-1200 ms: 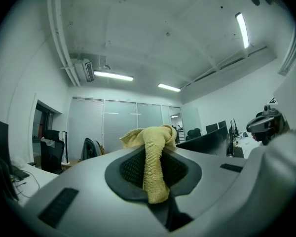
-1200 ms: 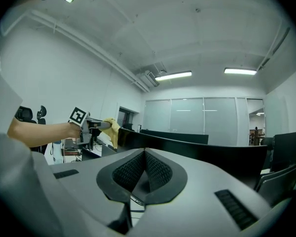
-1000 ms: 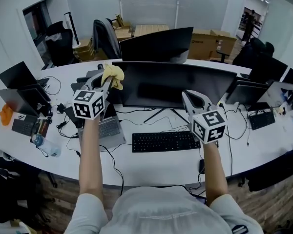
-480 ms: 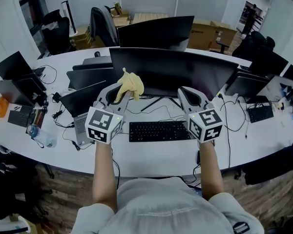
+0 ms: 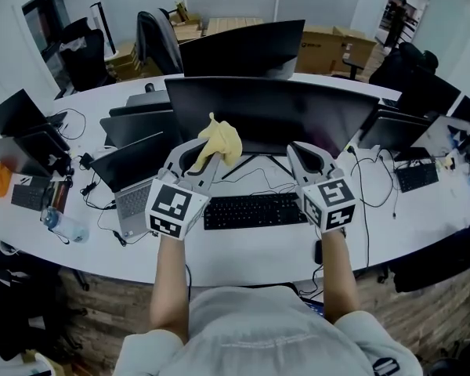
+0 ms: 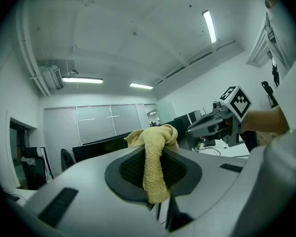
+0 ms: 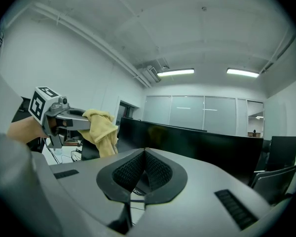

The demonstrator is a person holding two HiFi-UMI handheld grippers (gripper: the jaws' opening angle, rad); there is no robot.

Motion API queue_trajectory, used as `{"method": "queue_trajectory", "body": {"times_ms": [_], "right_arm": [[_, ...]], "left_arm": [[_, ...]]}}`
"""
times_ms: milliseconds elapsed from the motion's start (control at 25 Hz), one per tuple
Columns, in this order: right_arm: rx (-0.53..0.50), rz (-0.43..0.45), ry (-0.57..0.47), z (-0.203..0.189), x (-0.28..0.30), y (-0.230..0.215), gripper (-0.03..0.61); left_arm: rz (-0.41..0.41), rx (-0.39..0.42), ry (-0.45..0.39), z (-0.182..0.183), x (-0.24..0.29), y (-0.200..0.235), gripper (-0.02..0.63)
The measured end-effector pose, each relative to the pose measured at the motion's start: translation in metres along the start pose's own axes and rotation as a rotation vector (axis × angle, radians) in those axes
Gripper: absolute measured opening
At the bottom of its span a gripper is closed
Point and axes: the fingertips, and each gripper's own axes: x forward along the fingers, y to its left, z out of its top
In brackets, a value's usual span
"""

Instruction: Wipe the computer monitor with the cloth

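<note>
The left gripper (image 6: 155,169) pinches the yellow cloth (image 6: 155,152) between its pads. The cloth bunches above the fingertips and a tail hangs down between them. The right gripper (image 7: 144,154) has its fingers pressed together on nothing. The wide dark monitor (image 5: 266,112) stands just beyond both sets of fingertips (the cloth is near its lower left part; whether they touch cannot be told). A black keyboard (image 5: 254,210) and loose cables (image 5: 251,180) lie below the fingers, under the line from tips to screen. An open laptop (image 5: 133,180) sits left of the left fingers. Far to their left a clear bottle (image 5: 63,227) lies on the white desk (image 5: 243,253), its contents unreadable. Cardboard boxes (image 5: 341,53) stand well beyond the monitor, and what they hold is hidden.
</note>
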Motion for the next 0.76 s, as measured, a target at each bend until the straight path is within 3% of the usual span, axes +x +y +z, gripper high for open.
{"method": "queue_trajectory", "body": {"times_ms": [320, 520, 760], "right_arm": [[-0.023, -0.022, 0.013, -0.004, 0.002, -0.006, 0.026], [0.047, 0.005, -0.009, -0.003, 0.003, -0.004, 0.026], [0.059, -0.002, 0.003, -0.009, 0.005, -0.004, 0.026]], "left_arm": [[-0.017, -0.005, -0.009, 0.0, 0.0, -0.003, 0.061], [0.002, -0.028, -0.005, -0.006, -0.001, 0.006, 0.061], [0.011, -0.054, 0.004, -0.011, -0.004, 0.014, 0.061]]}}
